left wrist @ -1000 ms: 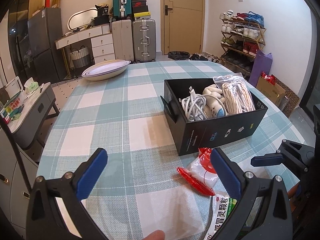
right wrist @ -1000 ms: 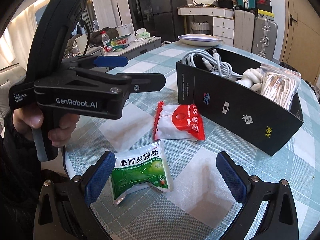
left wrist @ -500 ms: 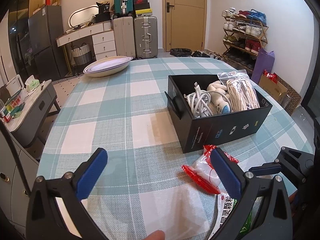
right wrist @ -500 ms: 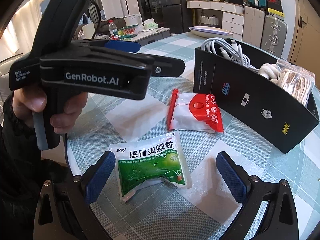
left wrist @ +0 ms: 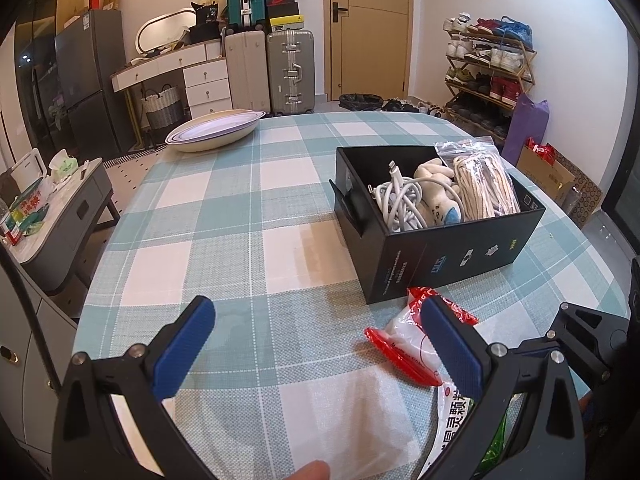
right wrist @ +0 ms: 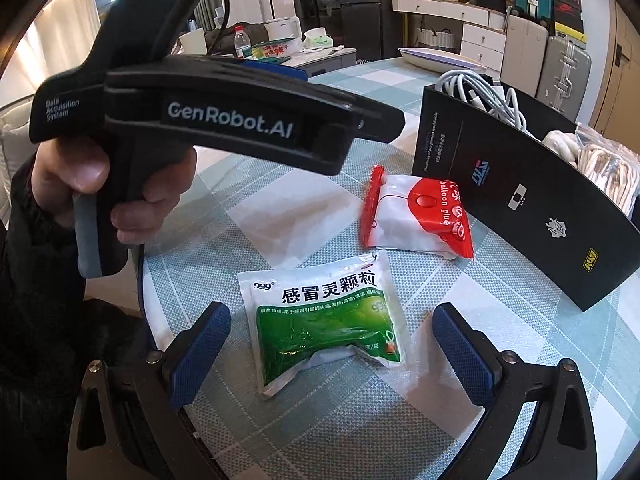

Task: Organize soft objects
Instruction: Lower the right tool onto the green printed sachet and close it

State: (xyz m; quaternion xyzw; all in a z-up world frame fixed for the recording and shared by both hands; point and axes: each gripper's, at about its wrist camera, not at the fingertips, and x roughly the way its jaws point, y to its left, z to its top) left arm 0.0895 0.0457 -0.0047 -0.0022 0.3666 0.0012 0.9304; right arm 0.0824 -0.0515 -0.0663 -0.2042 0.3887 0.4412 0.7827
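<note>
A green and white medicine packet [right wrist: 326,322] lies on the checked tablecloth, between the fingers of my open right gripper [right wrist: 332,346]. A red and white balloon-glue packet [right wrist: 416,212] lies just beyond it, beside a black box [right wrist: 520,200]. The box [left wrist: 460,256] holds white cables [left wrist: 400,204], a plush toy [left wrist: 438,192] and a bag of rope [left wrist: 484,184]. My left gripper [left wrist: 316,340] is open and empty above the table; its right finger overlaps the red packet [left wrist: 404,340]. The green packet [left wrist: 464,416] shows at the lower right.
A white oval dish [left wrist: 214,134] sits at the table's far left. The left gripper's body [right wrist: 224,116] hangs over the table's left side in the right wrist view. Suitcases [left wrist: 288,72], a shoe rack [left wrist: 488,76] and a side cabinet [left wrist: 60,216] stand around the table.
My right gripper has moved forward and left so the green packet now lies between its fingers. The left gripper has drawn back slightly and looms larger in the right wrist view.
</note>
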